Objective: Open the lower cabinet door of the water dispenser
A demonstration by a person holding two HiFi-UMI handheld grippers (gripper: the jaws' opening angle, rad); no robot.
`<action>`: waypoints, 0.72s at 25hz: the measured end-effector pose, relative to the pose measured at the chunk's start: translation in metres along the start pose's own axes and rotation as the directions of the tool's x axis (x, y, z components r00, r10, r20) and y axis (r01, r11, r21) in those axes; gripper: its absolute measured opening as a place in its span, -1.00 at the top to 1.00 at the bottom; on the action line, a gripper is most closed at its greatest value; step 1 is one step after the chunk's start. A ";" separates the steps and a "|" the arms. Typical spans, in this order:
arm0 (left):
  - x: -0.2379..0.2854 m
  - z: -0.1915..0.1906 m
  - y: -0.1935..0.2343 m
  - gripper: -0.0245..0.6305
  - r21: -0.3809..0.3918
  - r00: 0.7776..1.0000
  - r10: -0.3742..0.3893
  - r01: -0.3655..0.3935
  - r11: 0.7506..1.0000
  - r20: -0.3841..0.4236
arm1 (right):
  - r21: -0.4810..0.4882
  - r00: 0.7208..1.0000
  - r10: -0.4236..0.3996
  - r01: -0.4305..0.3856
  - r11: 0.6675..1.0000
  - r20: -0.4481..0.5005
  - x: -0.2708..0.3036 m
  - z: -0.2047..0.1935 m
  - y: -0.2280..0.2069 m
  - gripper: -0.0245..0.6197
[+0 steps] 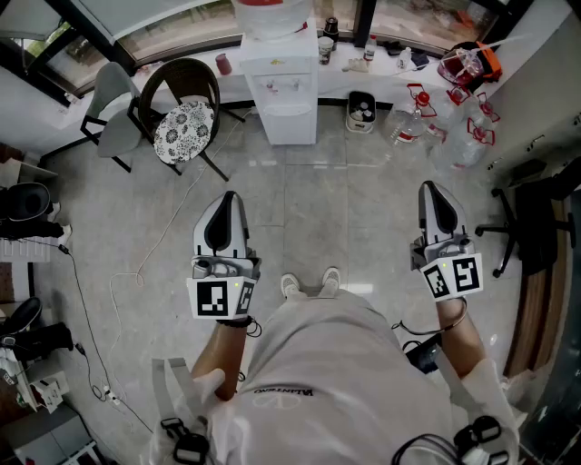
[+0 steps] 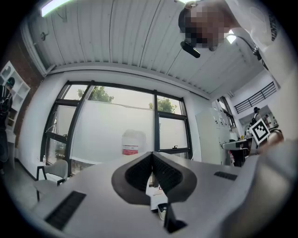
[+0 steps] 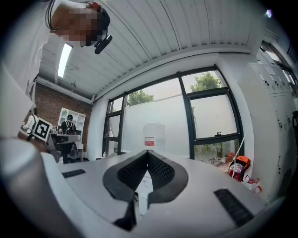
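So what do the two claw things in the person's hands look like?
Both are light grey and taper to a point. The left claw and the right claw have black ribbed pads inside. Each carries a white cube with black square markers at the back. A black cable loops by the right one. The person wears a white T-shirt.

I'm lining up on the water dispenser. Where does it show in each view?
Head view: the water dispenser stands at top centre, against the window wall.
Left gripper view: low centre, only a white strip of it shows in the gap between the jaws.
Right gripper view: low centre, again a white strip shows between the jaws.
Shared landmark: the bottle on top of it.
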State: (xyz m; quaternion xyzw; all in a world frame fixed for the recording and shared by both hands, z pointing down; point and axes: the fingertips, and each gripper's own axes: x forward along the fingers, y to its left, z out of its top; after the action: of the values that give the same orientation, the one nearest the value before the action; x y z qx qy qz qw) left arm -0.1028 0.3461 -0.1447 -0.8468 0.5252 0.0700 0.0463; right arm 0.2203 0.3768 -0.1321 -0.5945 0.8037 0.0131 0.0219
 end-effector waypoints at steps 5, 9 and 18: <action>-0.002 -0.002 -0.007 0.91 -0.004 1.000 -0.005 0.005 1.000 -0.002 | 0.012 1.000 0.019 -0.019 1.000 0.002 -0.002 -0.003 0.001 0.88; 0.003 -0.002 -0.018 0.91 -0.003 1.000 -0.007 0.007 1.000 -0.003 | 0.046 0.999 0.032 -0.032 0.998 0.017 -0.003 -0.004 -0.007 0.88; 0.009 -0.003 -0.045 0.91 0.027 0.999 0.033 -0.033 0.999 -0.005 | 0.033 0.992 0.120 -0.121 0.992 0.031 -0.003 -0.007 -0.029 0.88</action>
State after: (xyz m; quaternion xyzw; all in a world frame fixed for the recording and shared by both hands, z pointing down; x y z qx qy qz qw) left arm -0.0579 0.3576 -0.1433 -0.8375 0.5402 0.0616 0.0550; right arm 0.2489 0.3707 -0.1252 -0.5443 0.8378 0.0092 0.0431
